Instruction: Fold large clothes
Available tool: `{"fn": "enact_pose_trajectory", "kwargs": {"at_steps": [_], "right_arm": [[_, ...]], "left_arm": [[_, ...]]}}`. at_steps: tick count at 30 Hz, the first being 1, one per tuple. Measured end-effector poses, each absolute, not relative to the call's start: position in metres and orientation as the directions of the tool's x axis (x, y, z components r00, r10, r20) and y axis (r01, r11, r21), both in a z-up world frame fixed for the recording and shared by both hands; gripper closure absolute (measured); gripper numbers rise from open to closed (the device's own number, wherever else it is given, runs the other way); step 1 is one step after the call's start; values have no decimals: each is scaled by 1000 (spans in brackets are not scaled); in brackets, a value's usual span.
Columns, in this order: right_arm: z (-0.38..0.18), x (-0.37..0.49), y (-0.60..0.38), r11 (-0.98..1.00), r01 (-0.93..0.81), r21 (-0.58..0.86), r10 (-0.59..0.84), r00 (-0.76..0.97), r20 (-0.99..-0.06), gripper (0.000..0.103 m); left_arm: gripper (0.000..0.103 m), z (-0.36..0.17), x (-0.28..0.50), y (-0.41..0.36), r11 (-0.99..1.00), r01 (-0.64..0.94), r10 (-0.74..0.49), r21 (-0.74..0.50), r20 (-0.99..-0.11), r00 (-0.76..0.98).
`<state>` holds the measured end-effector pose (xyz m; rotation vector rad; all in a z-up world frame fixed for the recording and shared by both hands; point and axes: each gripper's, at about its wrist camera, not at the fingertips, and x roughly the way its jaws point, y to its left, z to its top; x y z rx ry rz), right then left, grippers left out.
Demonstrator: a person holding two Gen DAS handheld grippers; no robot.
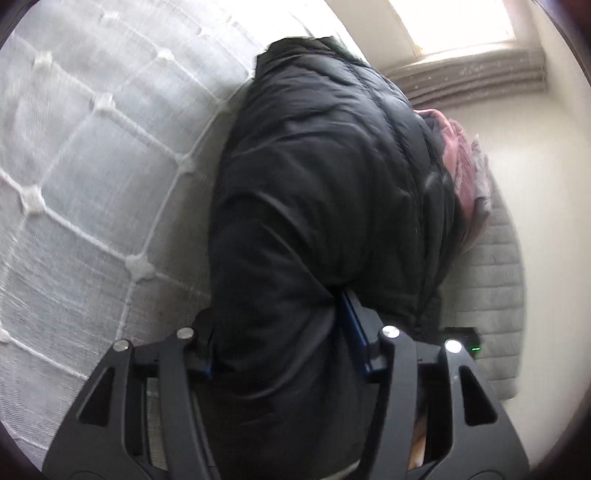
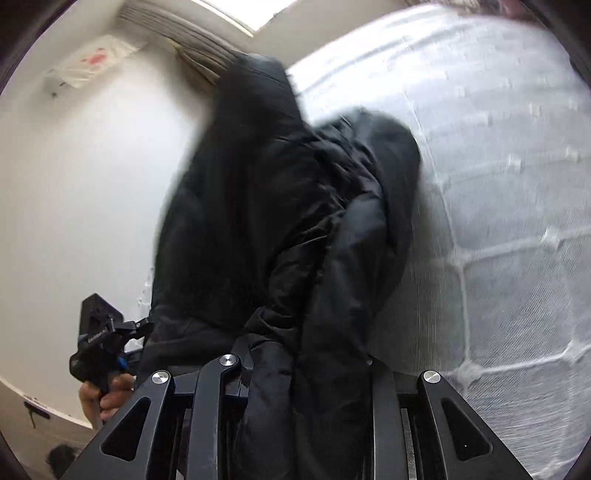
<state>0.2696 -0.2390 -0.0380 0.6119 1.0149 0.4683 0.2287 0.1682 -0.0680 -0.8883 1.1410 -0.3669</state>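
A large black puffer jacket [image 1: 317,192] hangs bunched between both grippers, lifted in front of a white quilted mattress [image 1: 92,155]. My left gripper [image 1: 284,332] is shut on a thick fold of the jacket, its blue pads pressed into the cloth. In the right wrist view the same jacket [image 2: 280,221] fills the middle, and my right gripper [image 2: 306,362] is shut on another fold of it. The left gripper's body [image 2: 99,343] shows at the lower left, held by a hand.
Pink and grey clothes [image 1: 469,177] lie piled behind the jacket. A grey ribbed headboard [image 1: 495,295] stands at the right. White walls and a curtained window [image 1: 454,26] lie beyond. The mattress [image 2: 498,184] fills the right of the right wrist view.
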Motion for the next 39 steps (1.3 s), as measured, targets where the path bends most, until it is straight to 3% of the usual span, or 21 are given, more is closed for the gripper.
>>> {"fn": "enact_pose_trajectory", "kwargs": {"at_steps": [2,4,6,8,13,14,16,17,18,23,27,32,36,39], "right_arm": [[-42,275,-244,731,-63,680,630,444,-637,73],[-45,286,-255,720,-38,693,637,432,-638,63],[-50,280,-267,707,-3,707,642,420,-641,42],[-49,278,-290,714,37,700,621,428,-656,34],[24,264,-320,856,-17,517,406,643,-650,34],[38,262,-319,876,-41,480,377,679,-630,37],[66,260,-304,896,-136,422,382,720,-579,67],[73,265,-295,905,-160,395,380,721,-579,89],[79,275,-282,919,-178,352,366,719,-590,92],[57,343,-204,947,-227,228,321,640,-698,92],[27,379,-191,957,-220,188,284,589,-756,94],[-3,379,-179,958,-190,216,286,542,-790,96],[-14,373,-178,967,-168,189,250,523,-815,97],[-17,371,-177,969,-155,191,245,515,-821,98]], "left_arm": [[47,-62,228,164,644,-164,-641,-748,-644,417],[47,-54,226,163,681,-154,-607,-716,-669,429],[47,-46,224,162,713,-143,-577,-687,-690,437],[47,-38,221,168,736,-133,-550,-663,-701,453],[47,3,223,172,827,-73,-420,-558,-698,580],[47,13,229,167,846,-44,-404,-531,-692,598],[47,27,246,148,867,23,-406,-497,-681,609],[47,30,252,141,872,39,-408,-488,-680,609],[47,34,265,129,880,56,-404,-472,-680,611],[47,22,307,108,908,58,-371,-416,-729,575],[46,-3,331,104,947,21,-271,-321,-764,586],[44,-18,330,107,944,9,-272,-331,-758,593],[44,-20,324,81,980,56,-186,-191,-776,603],[44,-22,321,75,984,65,-169,-163,-774,610]]}}
